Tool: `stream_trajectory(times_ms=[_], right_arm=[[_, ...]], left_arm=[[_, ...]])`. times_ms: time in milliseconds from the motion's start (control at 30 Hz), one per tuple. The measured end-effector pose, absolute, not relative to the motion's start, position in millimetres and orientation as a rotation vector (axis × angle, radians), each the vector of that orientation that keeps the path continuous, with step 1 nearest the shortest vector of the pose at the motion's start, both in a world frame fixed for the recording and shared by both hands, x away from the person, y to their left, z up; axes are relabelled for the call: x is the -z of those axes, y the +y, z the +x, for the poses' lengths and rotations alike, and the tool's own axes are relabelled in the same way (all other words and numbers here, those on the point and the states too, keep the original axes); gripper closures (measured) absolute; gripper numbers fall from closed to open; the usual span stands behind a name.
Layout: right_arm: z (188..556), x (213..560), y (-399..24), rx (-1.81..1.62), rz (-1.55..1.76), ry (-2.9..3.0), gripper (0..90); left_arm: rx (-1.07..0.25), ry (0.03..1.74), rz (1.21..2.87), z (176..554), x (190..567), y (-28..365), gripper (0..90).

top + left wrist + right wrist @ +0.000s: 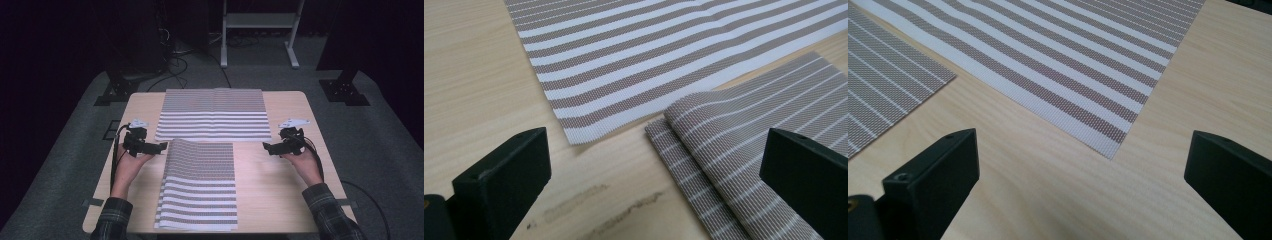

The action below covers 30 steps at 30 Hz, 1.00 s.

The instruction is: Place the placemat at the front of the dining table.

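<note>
L gripper: jaws wide apart, nothing clamped. In the left gripper view they frame bare wood plus the near mat's folded corner; no contact visible. R gripper: jaws also spread full, empty, over bare tabletop just right of the near mat, w/ the far mat's corner ahead.

Both grippers point inward at each other, either side of the near mat's top edge.

Near mat: striped, folded double (two layers show at the corner), long axis running from the person's edge toward the table's far side, centred on the table. Its top edge sits just short of the far mat, thin gap between. Far mat: flat, long axis across the table, fine stripes at back, broad ones at front.

Table: light wood, rounded corners, faint smudges by L jaws. Around it grey carpet, cables, dark stands, a white frame at back.
</note>
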State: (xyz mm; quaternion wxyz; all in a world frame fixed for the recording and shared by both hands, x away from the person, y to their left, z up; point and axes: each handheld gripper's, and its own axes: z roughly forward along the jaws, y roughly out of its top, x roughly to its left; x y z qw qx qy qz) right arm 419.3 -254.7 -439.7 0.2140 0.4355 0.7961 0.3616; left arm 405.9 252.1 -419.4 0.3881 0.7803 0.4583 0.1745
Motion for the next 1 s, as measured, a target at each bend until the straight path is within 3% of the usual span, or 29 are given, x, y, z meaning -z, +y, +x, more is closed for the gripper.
stream_trajectory(times_ms=[533, 1000], right_arm=[[365.9, 426.9, -273.0, -1.082, 1.170, 2.154, 0.2], [321.2, 436.3, -288.0, -1.079, 1.164, 2.162, 0.2]], left_arm=[[-0.489, 1.134, 1.931, 338.0, 407.8, 270.3, 0.0], [-0.510, 1.120, 1.950, 290.4, 415.4, 281.9, 0.0]])
